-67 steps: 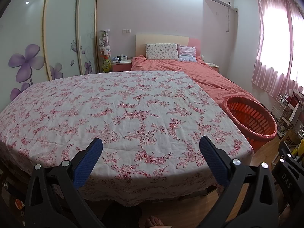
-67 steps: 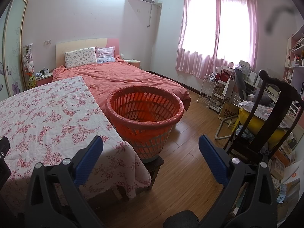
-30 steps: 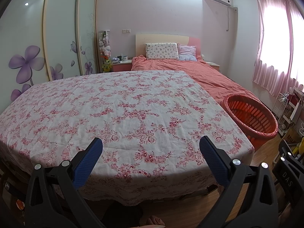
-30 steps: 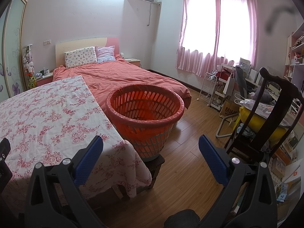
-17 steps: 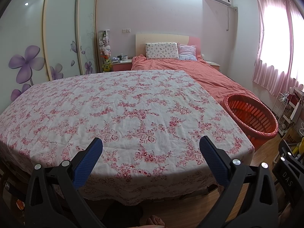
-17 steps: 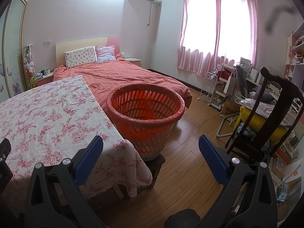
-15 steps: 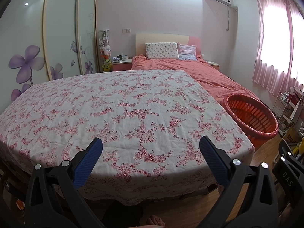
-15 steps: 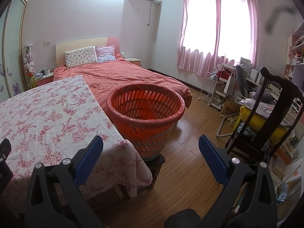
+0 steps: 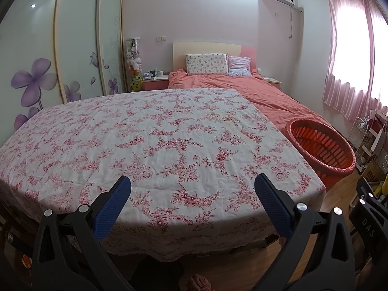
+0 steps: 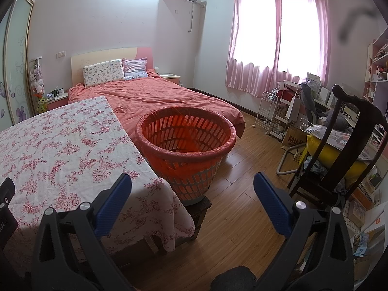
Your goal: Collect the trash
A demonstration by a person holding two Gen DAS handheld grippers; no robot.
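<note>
Orange plastic, slotted and lined with a reddish bag, is forming the basket (image 10: pixel 185 145) that is sitting on a low dark stool (image 10: pixel 201 208) just beside the table's right edge, with the foot of the bed (image 10: pixel 155 99) right behind it. The right gripper (image 10: pixel 192 203) is hovering in front of it with its blue-padded fingers (image 10: pixel 114 203) spread wide and pinching nothing; the table corner is lying under its left finger and bare wooden floor (image 10: pixel 242 194) under its right. A dark wooden chair (image 10: pixel 349 145) piled with a yellow cushion and papers is standing to the right, with a white wire rack (image 10: pixel 266 109) and cluttered shelves near the pink curtains (image 10: pixel 278 36).

The left gripper (image 9: pixel 192 203) is hanging over the near edge of the floral tablecloth (image 9: pixel 150 145), fingers likewise wide apart and holding nothing. In this view the basket (image 9: pixel 320 150) is showing past the table's right corner. Wardrobe doors (image 9: pixel 48 60) with purple flowers are lining the left wall.
</note>
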